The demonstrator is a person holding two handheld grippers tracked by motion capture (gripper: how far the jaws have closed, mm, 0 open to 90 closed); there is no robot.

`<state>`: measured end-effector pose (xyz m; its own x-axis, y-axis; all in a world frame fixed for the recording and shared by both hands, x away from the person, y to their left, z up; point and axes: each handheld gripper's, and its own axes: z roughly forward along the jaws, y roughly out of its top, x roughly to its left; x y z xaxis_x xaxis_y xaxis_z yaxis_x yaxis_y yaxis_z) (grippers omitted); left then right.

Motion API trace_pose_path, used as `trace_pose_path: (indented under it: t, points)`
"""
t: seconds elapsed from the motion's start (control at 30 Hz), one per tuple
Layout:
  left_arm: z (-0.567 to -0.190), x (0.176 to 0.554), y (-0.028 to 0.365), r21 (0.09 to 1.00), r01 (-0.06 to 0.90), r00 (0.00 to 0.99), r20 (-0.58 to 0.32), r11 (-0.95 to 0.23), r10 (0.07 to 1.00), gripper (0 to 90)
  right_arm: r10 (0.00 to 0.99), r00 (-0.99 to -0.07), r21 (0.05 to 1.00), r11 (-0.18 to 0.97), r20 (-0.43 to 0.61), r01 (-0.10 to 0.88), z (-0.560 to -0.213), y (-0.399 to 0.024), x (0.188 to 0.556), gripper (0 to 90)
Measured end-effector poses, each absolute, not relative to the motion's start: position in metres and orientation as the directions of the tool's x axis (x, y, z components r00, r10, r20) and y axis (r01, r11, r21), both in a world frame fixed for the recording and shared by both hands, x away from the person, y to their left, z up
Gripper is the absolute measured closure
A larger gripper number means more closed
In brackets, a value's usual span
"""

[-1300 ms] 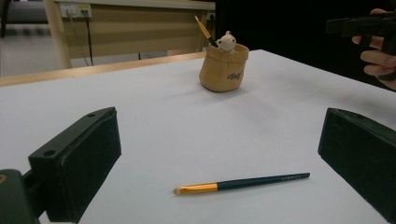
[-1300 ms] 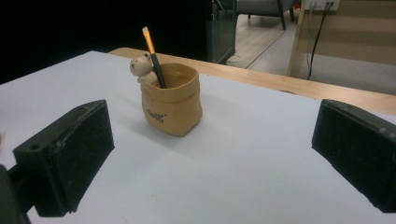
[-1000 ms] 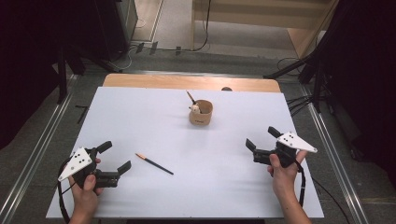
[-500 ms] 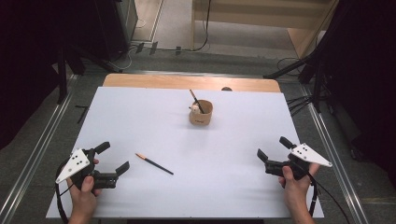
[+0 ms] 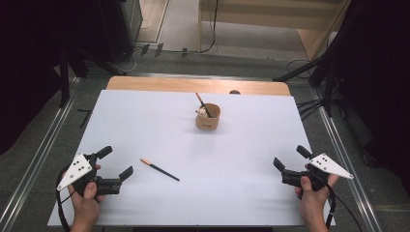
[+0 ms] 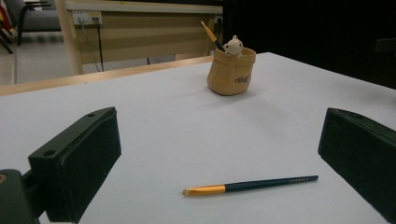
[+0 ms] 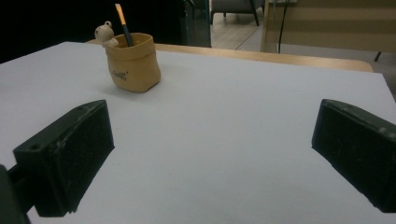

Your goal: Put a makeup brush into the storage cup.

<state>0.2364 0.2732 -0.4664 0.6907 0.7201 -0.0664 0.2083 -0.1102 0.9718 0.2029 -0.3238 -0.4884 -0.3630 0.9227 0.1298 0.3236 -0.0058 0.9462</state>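
Note:
A tan pouch-shaped pot (image 5: pixel 208 119) with a small bear figure on its rim stands at the far middle of the white table (image 5: pixel 251 130); a dark brush (image 5: pixel 202 103) leans in it. A second brush (image 5: pixel 159 169), dark-handled with an orange end, lies flat at the near left. My left gripper (image 5: pixel 116 161) is open just left of that brush, which lies between and beyond its jaws in the left gripper view (image 6: pixel 250 185). My right gripper (image 5: pixel 290 156) is open and empty at the near right, facing the pot (image 7: pixel 133 63).
The table's wooden far edge (image 5: pixel 193 85) shows beyond the white sheet. Metal rails (image 5: pixel 43 145) run along the floor on both sides. A wooden desk (image 5: pixel 270 14) and cables stand farther back. A hand holds each gripper near the front edge.
My right gripper has drawn back toward the near edge and a little to the right, still open. The left gripper has barely shifted. Both brushes and the pot stay put.

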Motion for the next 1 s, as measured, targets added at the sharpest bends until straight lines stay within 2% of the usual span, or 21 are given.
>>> trace_pose_path:
  t: [0.43,0.73,1.0]
  points:
    - [-0.455,0.239,0.249,0.969,0.223,0.671,-0.074,-0.105,0.737,0.0,0.913,-0.385,0.948,-0.004,0.133,0.32,-0.487,-0.32,0.203,0.0]
    - [-0.449,0.251,0.235,0.957,0.246,0.677,-0.056,-0.154,0.734,0.0,0.912,-0.386,0.948,-0.006,0.135,0.318,-0.487,-0.32,0.203,0.0]
    - [-0.451,0.266,0.22,0.93,0.277,0.73,-0.039,-0.243,0.683,0.0,0.914,-0.382,0.946,-0.009,0.139,0.323,-0.488,-0.32,0.204,0.2]
